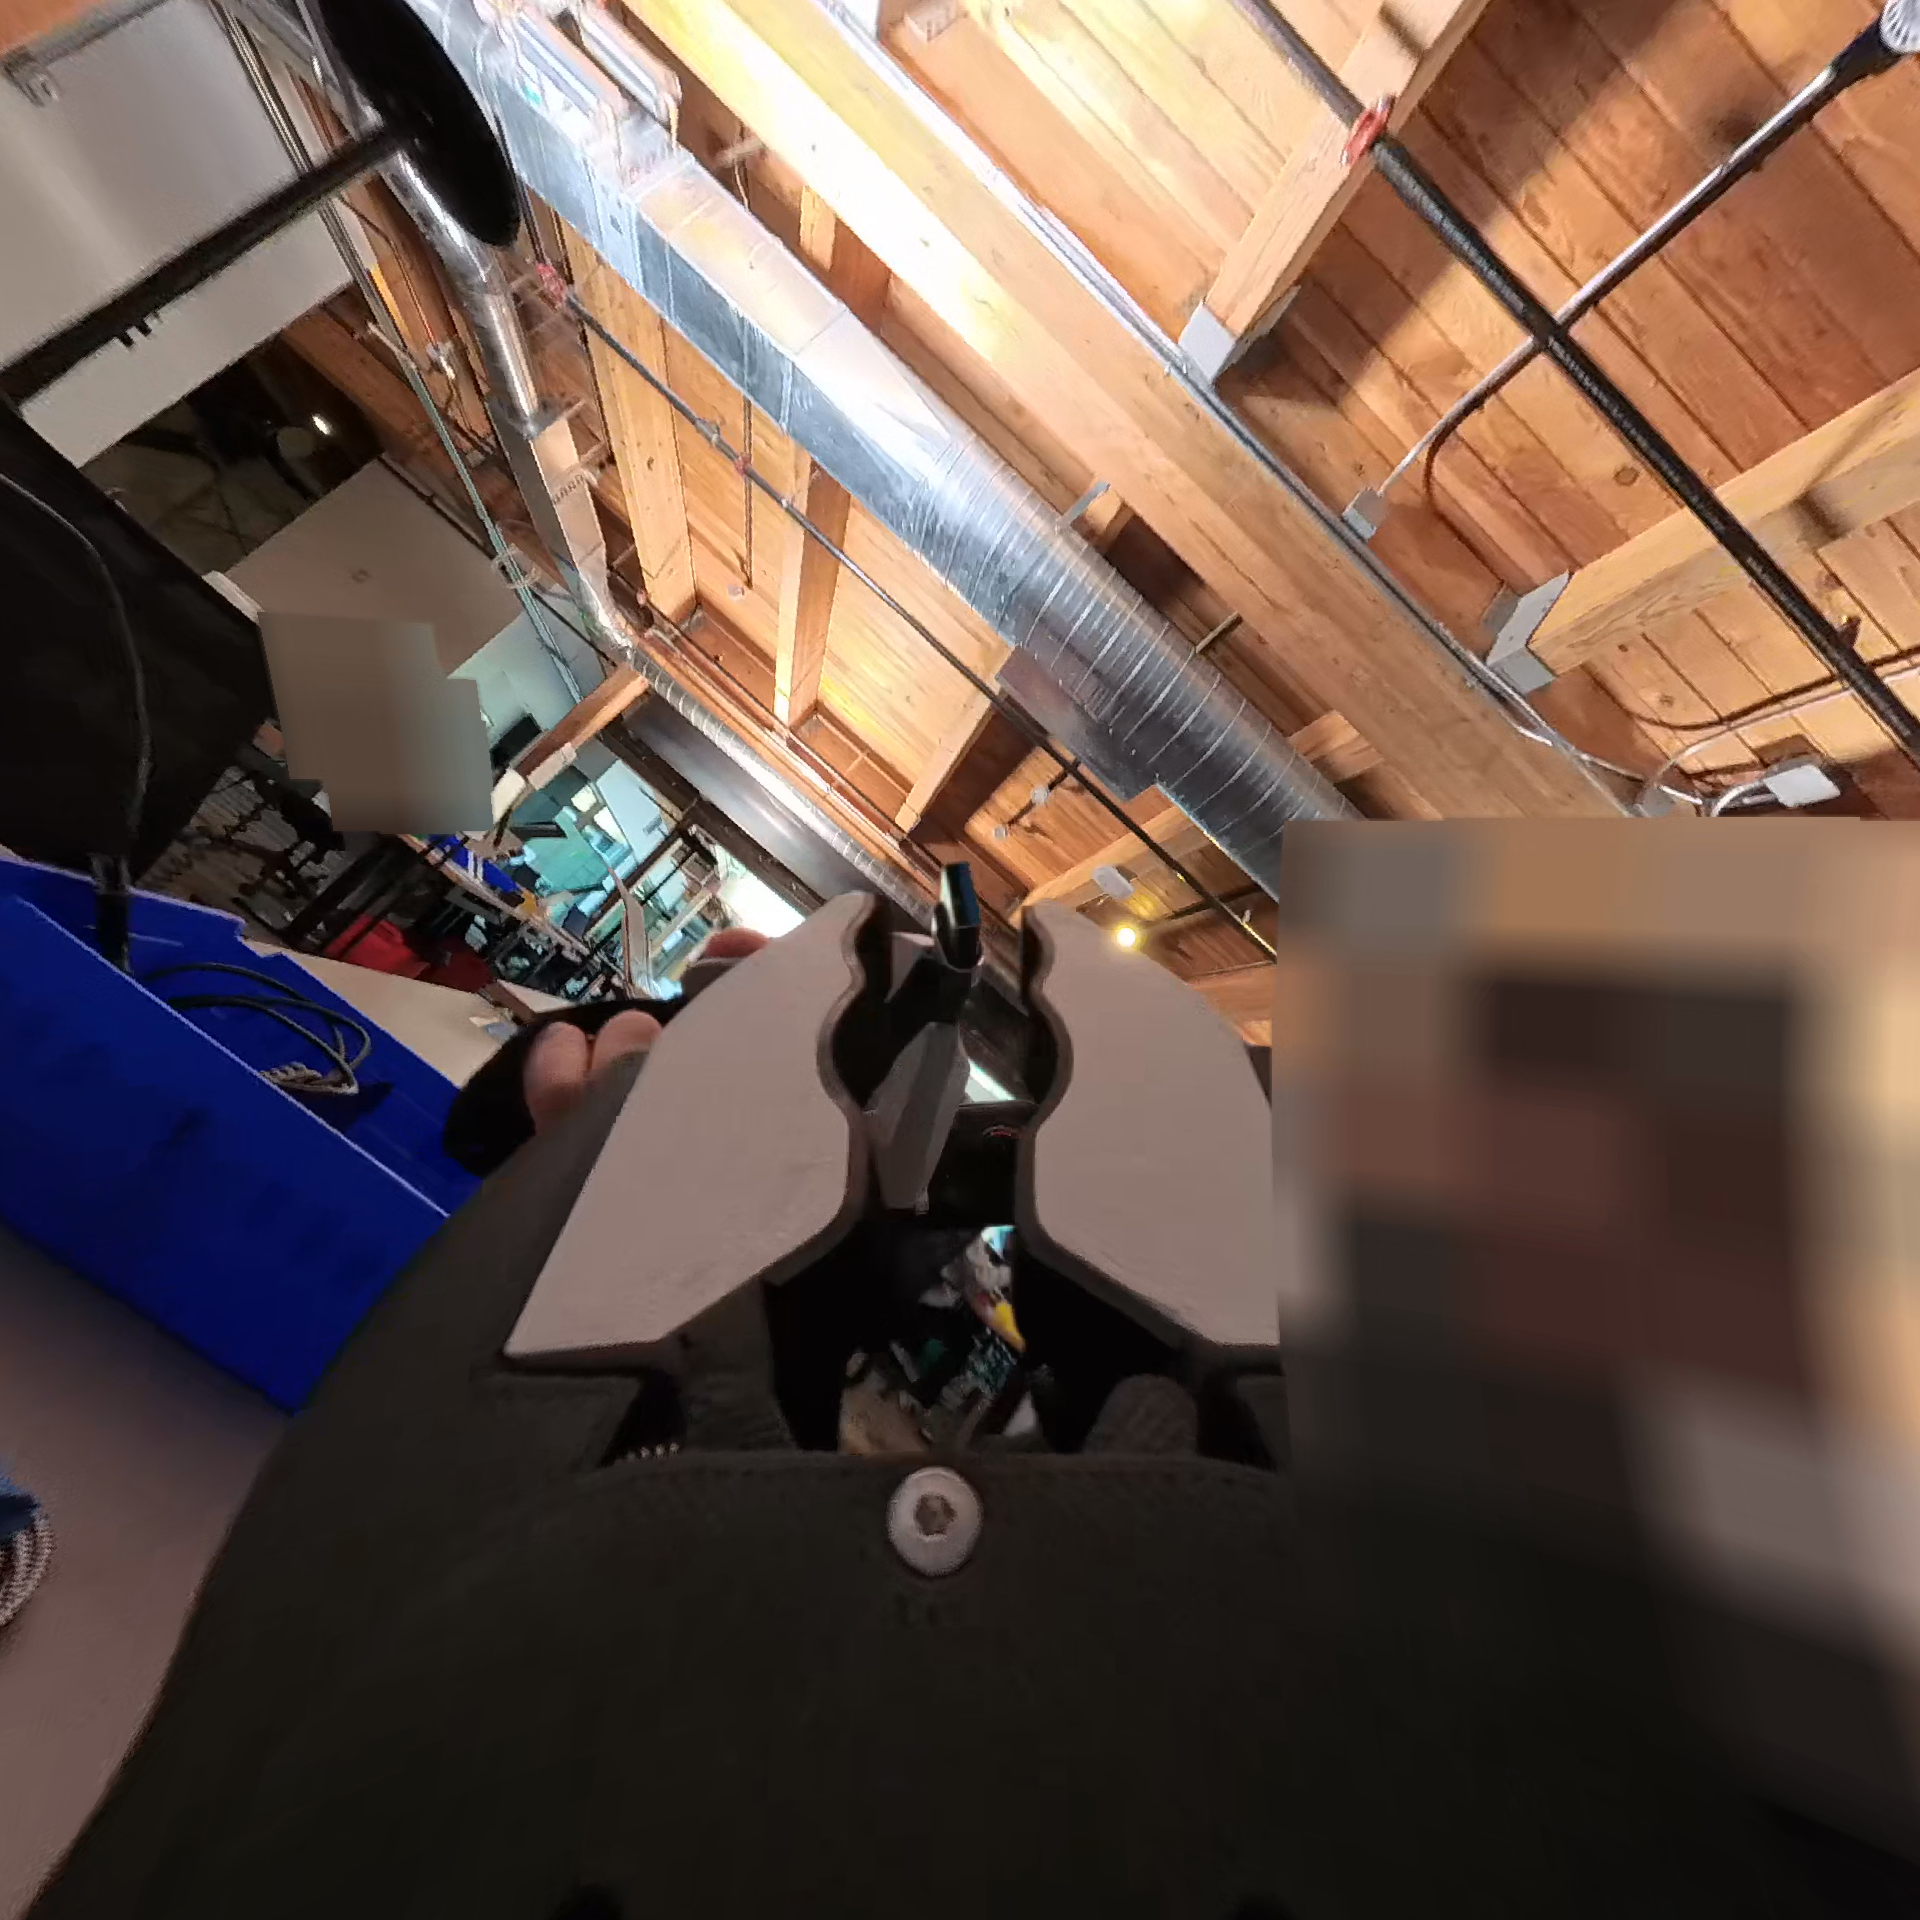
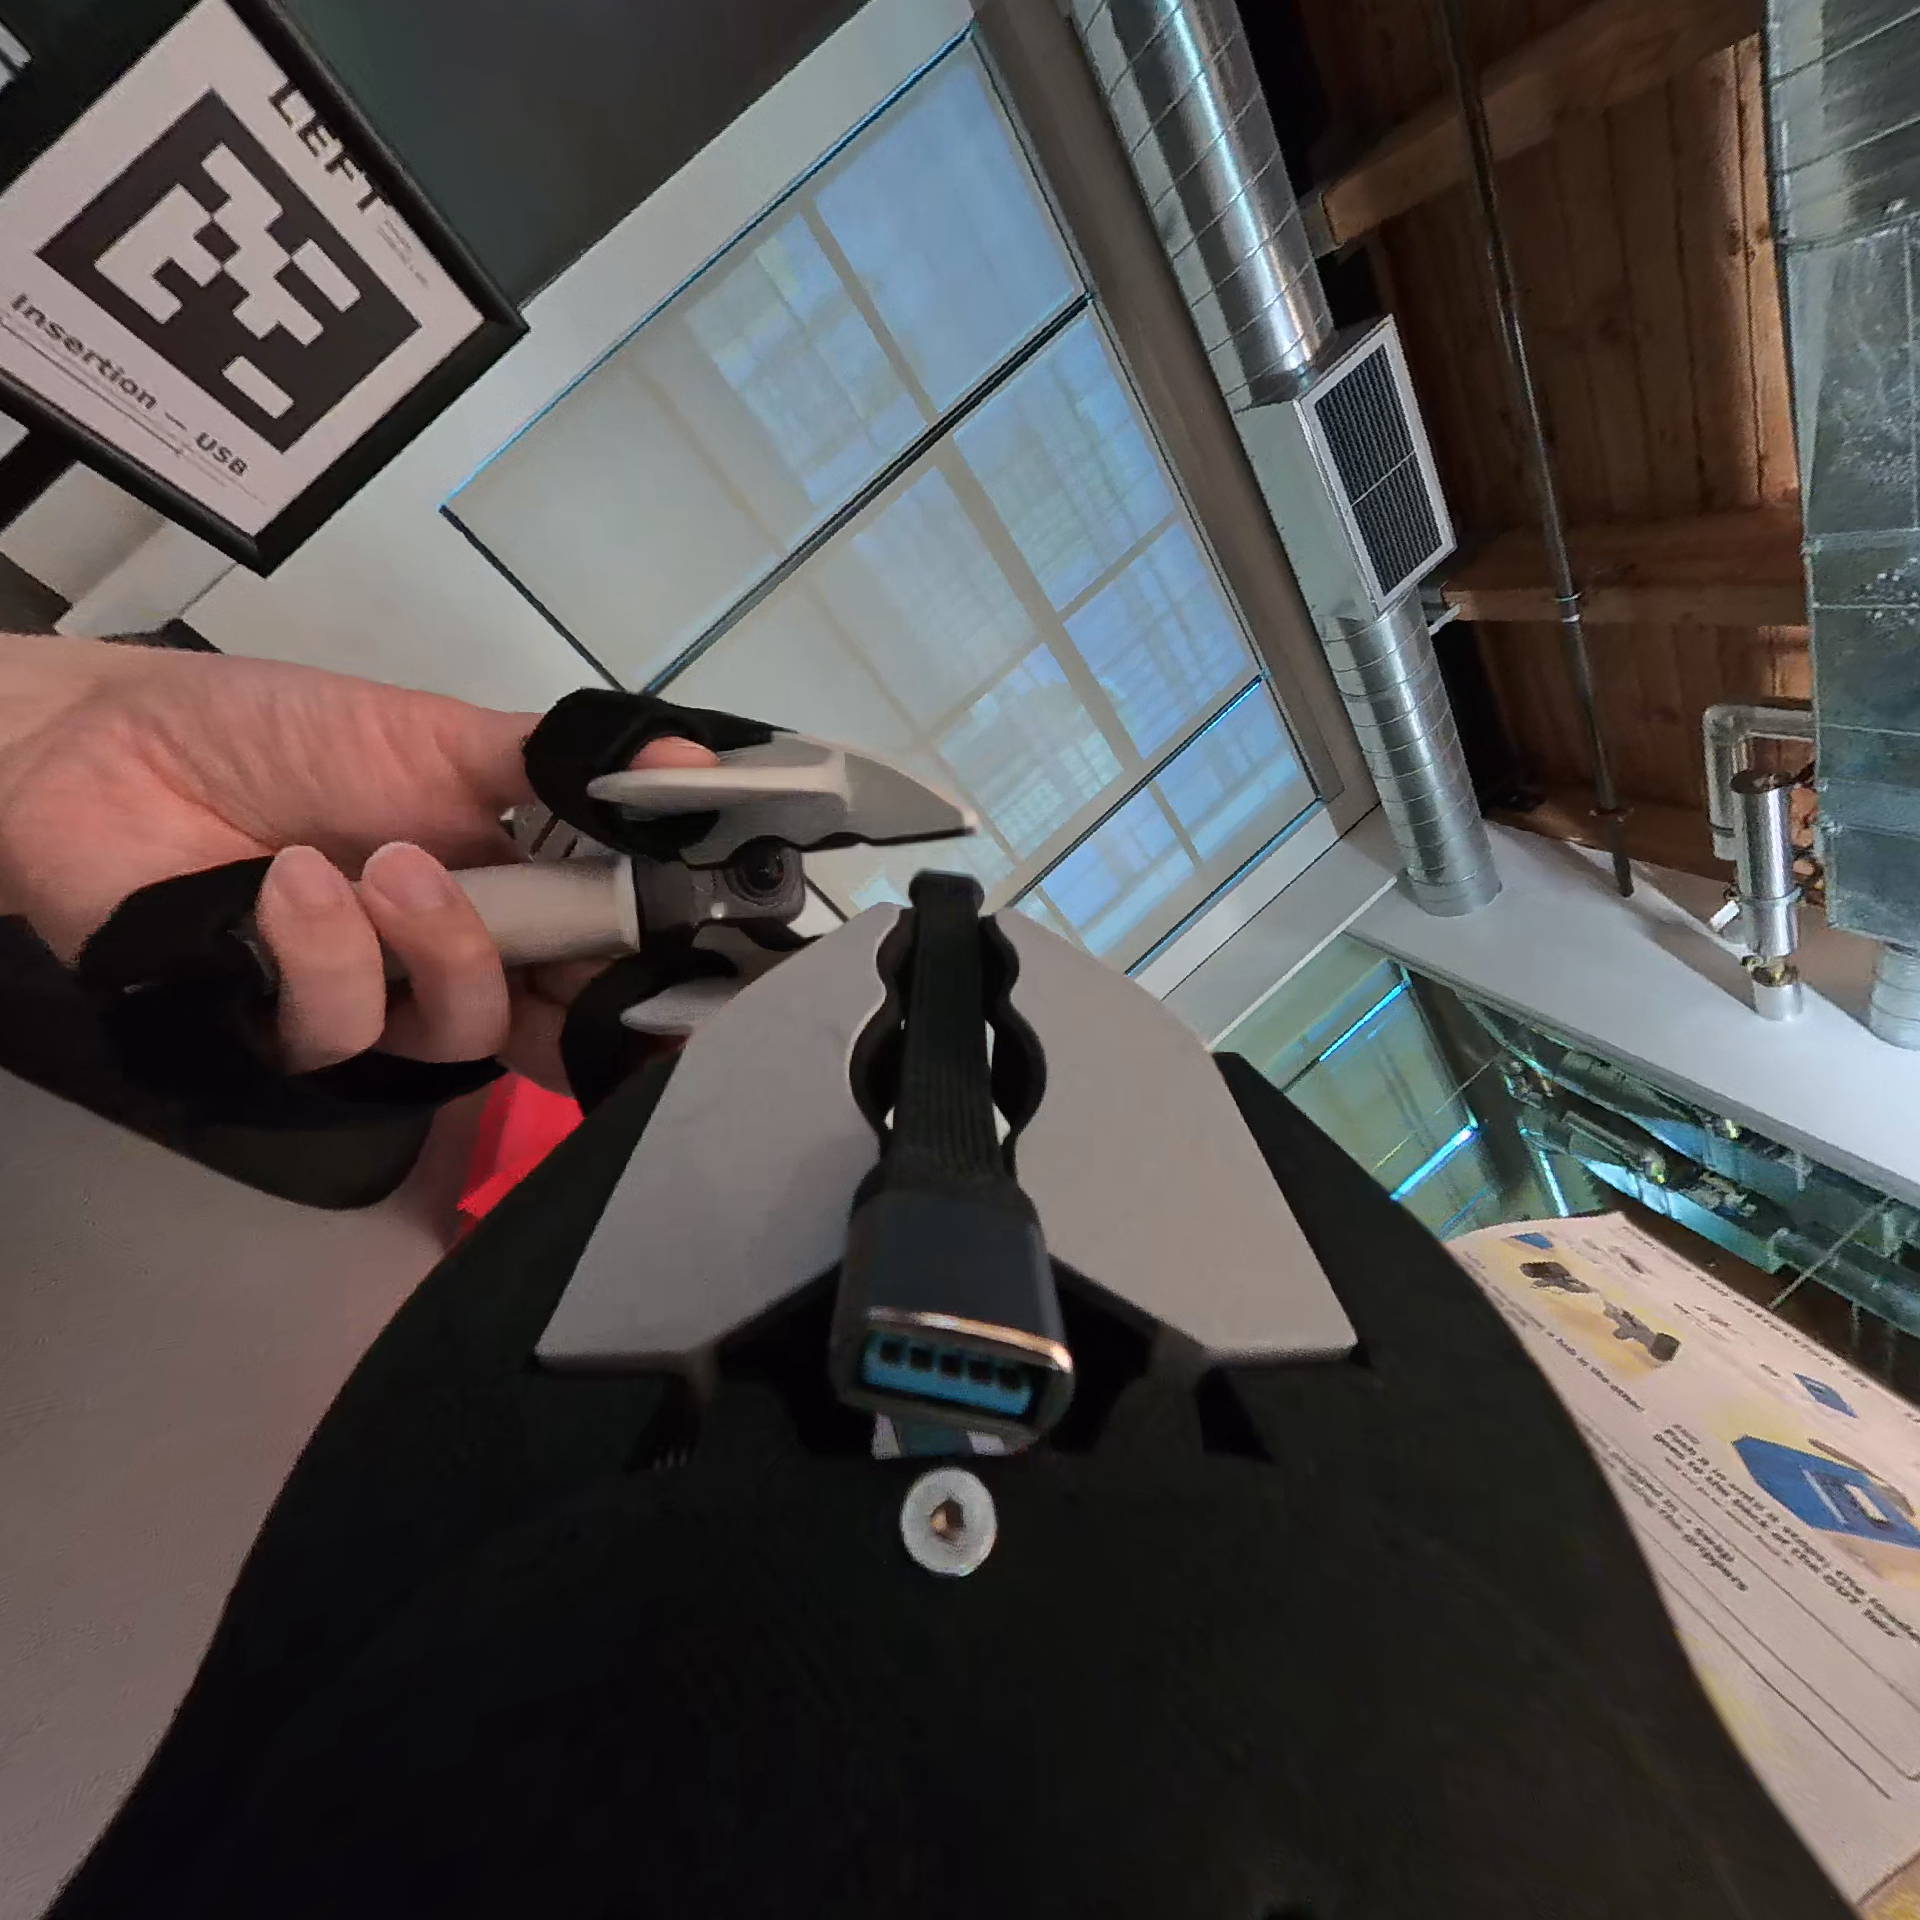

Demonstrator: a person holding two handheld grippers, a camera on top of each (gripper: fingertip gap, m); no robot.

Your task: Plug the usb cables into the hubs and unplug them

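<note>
Nearest the right wrist camera, a dark USB socket end (image 2: 951,1325) with a blue tongue faces back toward the lens; its black cable (image 2: 943,1049) runs forward between the fingers of the right gripper (image 2: 943,920), which are closed on it, the cable tip showing just past the fingertips. Beyond and to the left, a hand (image 2: 239,831) holds the left gripper (image 2: 831,800), seen edge-on and near the right one. In the left wrist view, the left gripper (image 1: 951,925) has its fingers parted, with a grey wedge-shaped piece (image 1: 914,1091) and a dark USB plug (image 1: 956,909) in the gap; whether the fingers bear on them cannot be told. Farther left, a blue bin (image 1: 208,1132) rests on the pale surface (image 1: 114,1475) with a coiled cable (image 1: 301,1029) inside. Both cameras tilt toward the timber ceiling (image 1: 1143,364). Judged from this, plug and socket are not mated; doing the step well calls for turning the socket toward the plug, matching axes and tongue orientation, then pressing straight.
</note>
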